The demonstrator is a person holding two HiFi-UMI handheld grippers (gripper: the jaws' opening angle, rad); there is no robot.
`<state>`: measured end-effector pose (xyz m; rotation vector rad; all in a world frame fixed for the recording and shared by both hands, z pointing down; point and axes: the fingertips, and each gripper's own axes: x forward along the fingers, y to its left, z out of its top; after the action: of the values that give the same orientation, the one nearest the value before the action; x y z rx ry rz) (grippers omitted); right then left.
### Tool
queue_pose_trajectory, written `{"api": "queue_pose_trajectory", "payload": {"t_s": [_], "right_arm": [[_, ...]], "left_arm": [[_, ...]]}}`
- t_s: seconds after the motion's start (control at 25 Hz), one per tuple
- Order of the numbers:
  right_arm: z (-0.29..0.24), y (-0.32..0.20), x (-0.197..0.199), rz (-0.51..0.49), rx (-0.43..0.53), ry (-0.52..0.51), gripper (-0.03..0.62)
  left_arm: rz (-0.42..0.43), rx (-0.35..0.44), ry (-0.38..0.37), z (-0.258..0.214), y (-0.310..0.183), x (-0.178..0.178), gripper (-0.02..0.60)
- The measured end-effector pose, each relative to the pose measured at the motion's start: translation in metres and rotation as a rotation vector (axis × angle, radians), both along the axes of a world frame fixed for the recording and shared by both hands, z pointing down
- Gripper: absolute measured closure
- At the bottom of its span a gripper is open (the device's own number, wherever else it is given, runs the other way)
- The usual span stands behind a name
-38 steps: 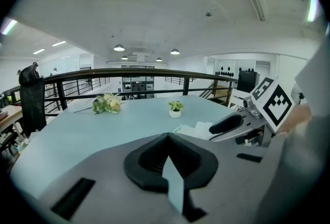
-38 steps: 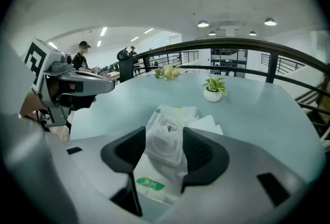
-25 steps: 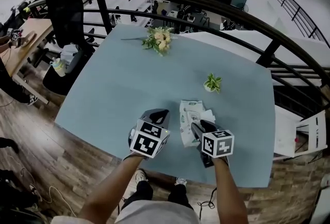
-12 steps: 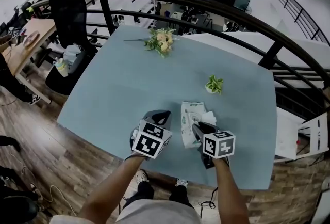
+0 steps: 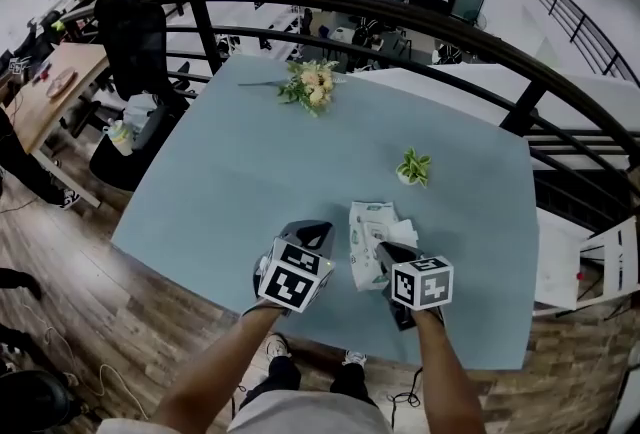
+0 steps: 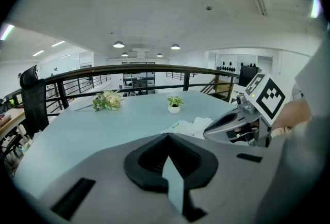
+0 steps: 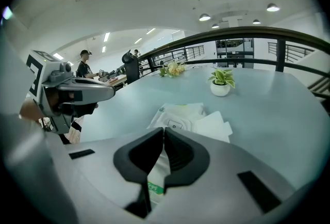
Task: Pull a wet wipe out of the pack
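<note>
A white wet wipe pack [image 5: 367, 227] lies on the blue-grey table [image 5: 250, 182], with a loose white wipe [image 5: 403, 226] at its right side. My right gripper [image 5: 384, 251] rests over the pack's near right part. In the right gripper view its jaws have just been closing, and the right gripper [image 7: 164, 131] now pinches the pack [image 7: 178, 113]; the pack's green print shows between the jaws. To the left of the pack, my left gripper [image 5: 318, 228] hovers apart from it. The left gripper [image 6: 167, 136] is shut on nothing, with only table showing behind it.
A small potted plant [image 5: 412, 164] stands beyond the pack, and a flower bouquet [image 5: 310, 82] lies at the table's far edge. A black railing [image 5: 420, 17] curves behind the table. A black chair [image 5: 130, 32] stands at the left. The table's near edge [image 5: 330, 327] runs under my hands.
The right gripper's jaws have drawn together over the pack. Both hands stay where they were, and the pack has not shifted.
</note>
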<state>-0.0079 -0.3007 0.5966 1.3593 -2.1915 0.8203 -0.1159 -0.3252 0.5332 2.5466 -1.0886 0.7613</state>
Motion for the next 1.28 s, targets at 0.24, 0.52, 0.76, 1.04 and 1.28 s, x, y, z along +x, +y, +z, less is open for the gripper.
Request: {"api": "queue_pose_trajectory", "payload": {"t_s": [0.24, 0.52, 0.76, 1.04, 1.28], "right_arm": [[-0.003, -0.001, 0.001, -0.004, 0.003, -0.002, 0.583], [-0.011, 0.0, 0.001, -0.012, 0.027, 0.019, 0.585], [-0.02, -0.003, 0.003, -0.005, 0.047, 0.016, 0.585], [-0.029, -0.005, 0.004, 0.0, 0.066, 0.018, 0.585], [-0.037, -0.007, 0.006, 0.0, 0.077, 0.01, 0.586]], "left_arm": [[0.001, 0.011, 0.007, -0.005, -0.002, 0.005, 0.588], [0.005, 0.026, 0.004, -0.012, -0.001, 0.007, 0.588], [0.006, 0.048, 0.006, -0.019, -0.003, 0.01, 0.588], [0.006, 0.064, 0.01, -0.03, -0.004, 0.013, 0.588], [0.007, 0.075, 0.016, -0.035, -0.006, 0.017, 0.588]]}}
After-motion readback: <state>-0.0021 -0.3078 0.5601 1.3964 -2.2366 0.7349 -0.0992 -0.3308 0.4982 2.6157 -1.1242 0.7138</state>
